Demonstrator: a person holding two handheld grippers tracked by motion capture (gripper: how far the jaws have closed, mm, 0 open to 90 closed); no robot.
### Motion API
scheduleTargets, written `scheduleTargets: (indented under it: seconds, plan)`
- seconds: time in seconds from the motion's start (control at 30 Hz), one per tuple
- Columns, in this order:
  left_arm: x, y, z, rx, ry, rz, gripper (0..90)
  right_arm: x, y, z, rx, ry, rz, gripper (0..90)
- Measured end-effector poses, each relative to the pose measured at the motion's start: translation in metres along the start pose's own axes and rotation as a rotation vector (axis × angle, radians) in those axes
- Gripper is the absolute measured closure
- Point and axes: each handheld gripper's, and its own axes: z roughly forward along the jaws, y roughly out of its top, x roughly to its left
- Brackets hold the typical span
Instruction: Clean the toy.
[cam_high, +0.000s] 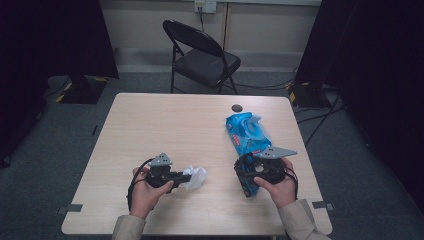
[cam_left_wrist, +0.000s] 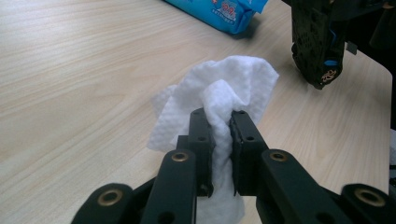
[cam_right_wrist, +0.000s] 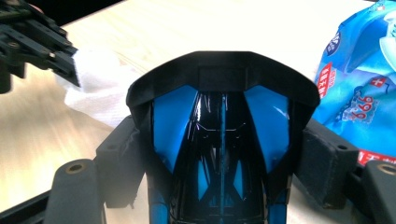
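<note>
Two grippers are both loaded right now. My left gripper (cam_high: 186, 176) has its jaws clamped on a crumpled white wet wipe (cam_left_wrist: 219, 93); in the left gripper view the sheet is pinched between the pads and billows out ahead of them, its loose edge resting on the wooden table (cam_high: 165, 125). My right gripper (cam_right_wrist: 219, 154) is closed around a glossy blue-and-black object (cam_right_wrist: 219, 140) with a black hood-like top; I can't name it for certain, though it looks like a toy or a small gadget. In the high view I'm holding it near the front right part of the table, just in front of the blue wet wipe pack (cam_high: 247, 132), which lies with its flap lifted. A small dark round thing (cam_high: 236, 107) sits beyond the pack, well apart from my work.

I judge the wipe is already out of the pack and the step in hand is bringing it to the blue-and-black object to clean it. The two are near but not touching. Next I'd swing the left gripper toward the right, keep the right one steady, and press the free fold of the wipe against the glossy face, not the bare jaw tips.
</note>
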Motion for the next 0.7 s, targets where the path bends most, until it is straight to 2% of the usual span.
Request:
scheduleTargets:
  seconds: [0.37,0.7]
  plan:
    - [0.01,-0.01,-0.002,-0.003,0.003,-0.018,80.5,-0.003,0.0,0.04,0.049,-0.019,0.02,25.7]
    - [0.012,-0.011,-0.003,-0.004,0.005,-0.022,80.3,-0.004,-0.003,0.057,0.077,-0.033,0.038,25.6]
